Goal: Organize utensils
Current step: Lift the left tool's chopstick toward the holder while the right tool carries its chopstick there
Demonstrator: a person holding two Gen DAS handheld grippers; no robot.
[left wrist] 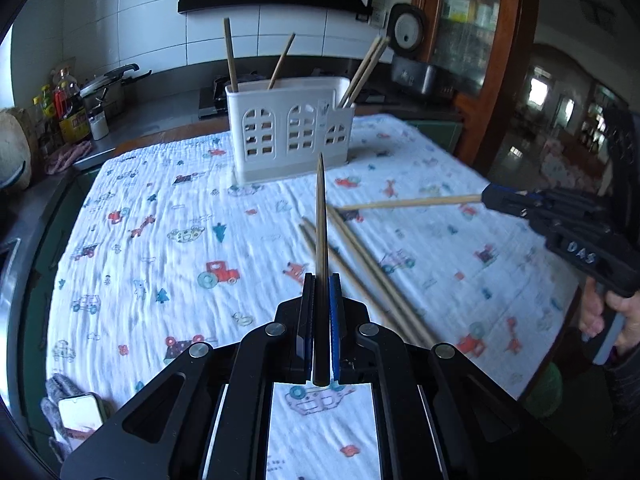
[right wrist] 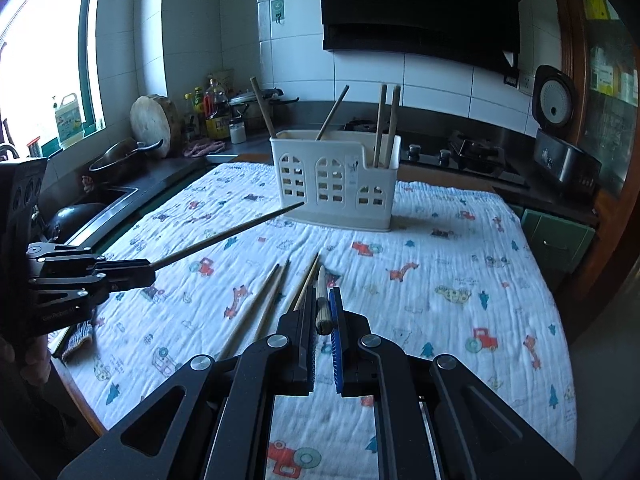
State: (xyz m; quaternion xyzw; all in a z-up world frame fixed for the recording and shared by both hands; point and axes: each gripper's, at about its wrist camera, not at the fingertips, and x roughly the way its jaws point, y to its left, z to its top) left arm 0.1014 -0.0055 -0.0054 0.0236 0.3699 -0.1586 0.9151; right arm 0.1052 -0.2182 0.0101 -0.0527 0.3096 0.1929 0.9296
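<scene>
A white utensil holder (left wrist: 290,134) (right wrist: 336,180) stands at the far side of the table with several chopsticks upright in it. My left gripper (left wrist: 321,280) is shut on a dark chopstick (left wrist: 321,232) that points toward the holder; it shows in the right wrist view (right wrist: 228,234). My right gripper (right wrist: 323,300) is shut on a light wooden chopstick (right wrist: 322,304), seen end-on; in the left wrist view that chopstick (left wrist: 412,202) sticks out leftward from the right gripper (left wrist: 486,197). Three loose chopsticks (left wrist: 360,272) (right wrist: 260,308) lie on the cloth between the grippers.
A white cloth with cartoon prints (left wrist: 180,240) covers the table. A phone (left wrist: 80,410) lies at the near left corner. A counter with bottles (right wrist: 214,114), pots, a sink (right wrist: 100,200), a stove (right wrist: 460,156) and a rice cooker (right wrist: 560,136) runs behind the table.
</scene>
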